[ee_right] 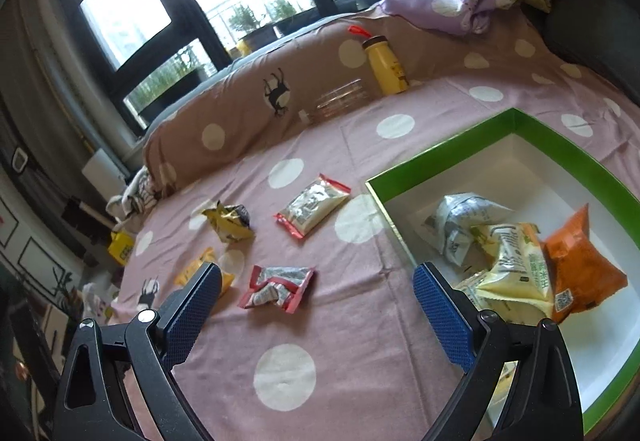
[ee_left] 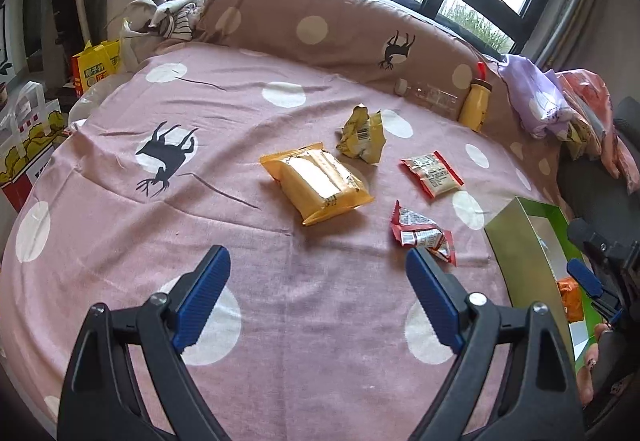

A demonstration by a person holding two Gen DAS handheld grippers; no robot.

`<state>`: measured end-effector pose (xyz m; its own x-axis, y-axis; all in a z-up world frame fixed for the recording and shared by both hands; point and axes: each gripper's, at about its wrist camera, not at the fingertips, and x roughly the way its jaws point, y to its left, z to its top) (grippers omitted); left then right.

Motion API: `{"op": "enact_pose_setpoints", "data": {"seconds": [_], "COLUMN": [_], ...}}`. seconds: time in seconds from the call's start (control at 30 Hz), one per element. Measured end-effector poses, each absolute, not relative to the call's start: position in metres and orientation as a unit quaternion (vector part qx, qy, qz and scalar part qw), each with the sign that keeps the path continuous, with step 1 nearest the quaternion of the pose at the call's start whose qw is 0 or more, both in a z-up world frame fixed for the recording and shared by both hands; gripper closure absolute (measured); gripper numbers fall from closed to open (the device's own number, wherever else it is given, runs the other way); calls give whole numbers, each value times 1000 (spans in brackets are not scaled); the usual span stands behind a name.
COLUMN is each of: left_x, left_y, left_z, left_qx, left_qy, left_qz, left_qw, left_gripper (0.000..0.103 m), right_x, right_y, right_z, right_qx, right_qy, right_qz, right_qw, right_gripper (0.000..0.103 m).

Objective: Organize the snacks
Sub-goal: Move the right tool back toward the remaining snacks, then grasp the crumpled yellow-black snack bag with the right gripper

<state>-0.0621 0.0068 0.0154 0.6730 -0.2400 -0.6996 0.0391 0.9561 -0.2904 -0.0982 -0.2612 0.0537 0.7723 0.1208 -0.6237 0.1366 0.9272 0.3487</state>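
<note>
Loose snack packets lie on a pink dotted bedsheet [ee_left: 120, 225]: a large orange-yellow packet [ee_left: 316, 183], a crumpled yellow one [ee_left: 362, 135], a flat red-edged one [ee_left: 432, 173] and a crumpled red-edged one [ee_left: 422, 235]. A green box [ee_right: 500, 129] with a white inside holds a pale blue packet [ee_right: 460, 217], cream packets [ee_right: 512, 265] and an orange packet [ee_right: 580, 269]. My left gripper [ee_left: 318, 283] is open and empty above the sheet, short of the packets. My right gripper [ee_right: 316, 301] is open and empty, just left of the box, above the crumpled red packet [ee_right: 276, 287].
A yellow bottle [ee_left: 476, 103] and a clear bottle [ee_left: 430, 95] lie against the brown pillow [ee_left: 320, 25] at the back. Folded purple cloth [ee_left: 536, 97] sits at the right. Bags [ee_left: 94, 67] stand beside the bed at the left. Windows lie behind.
</note>
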Motion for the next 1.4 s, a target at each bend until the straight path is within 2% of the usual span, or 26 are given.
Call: {"op": "enact_pose_setpoints", "data": {"seconds": [0.17,0.77,0.87,0.93,1.0,1.1,1.2,1.4], "left_x": [-66,-62,-62,-63,-63,-63,-61,-58], "left_y": [11,14,14,15,16,17,19,36], "left_z": [21,16,17,18,19,19,17,18], "left_qx": [-137,-153,-151,-147,-142,-138,-138,-171], "left_qy": [377,384,384,384,385,387,393,397], "left_qz": [-76,-83,-85,-82,-80,-82,-87,-81], "left_qw": [913,907,907,908,908,908,905,898], "left_gripper": [13,16,21,31,33,47,55,56], "right_x": [-93,-85,-85,-85,-84,-81,-72,-28], "right_y": [-232,-217,-217,-216,-216,-217,-222,-212], "right_z": [48,36,33,32,31,33,36,49], "right_qx": [142,135,141,145,148,162,187,200], "right_qy": [351,379,382,386,389,395,402,421], "right_qz": [12,27,26,27,33,38,42,52], "right_qw": [926,915,913,911,909,904,895,883], "right_gripper": [6,6,6,6,6,6,6,6]}}
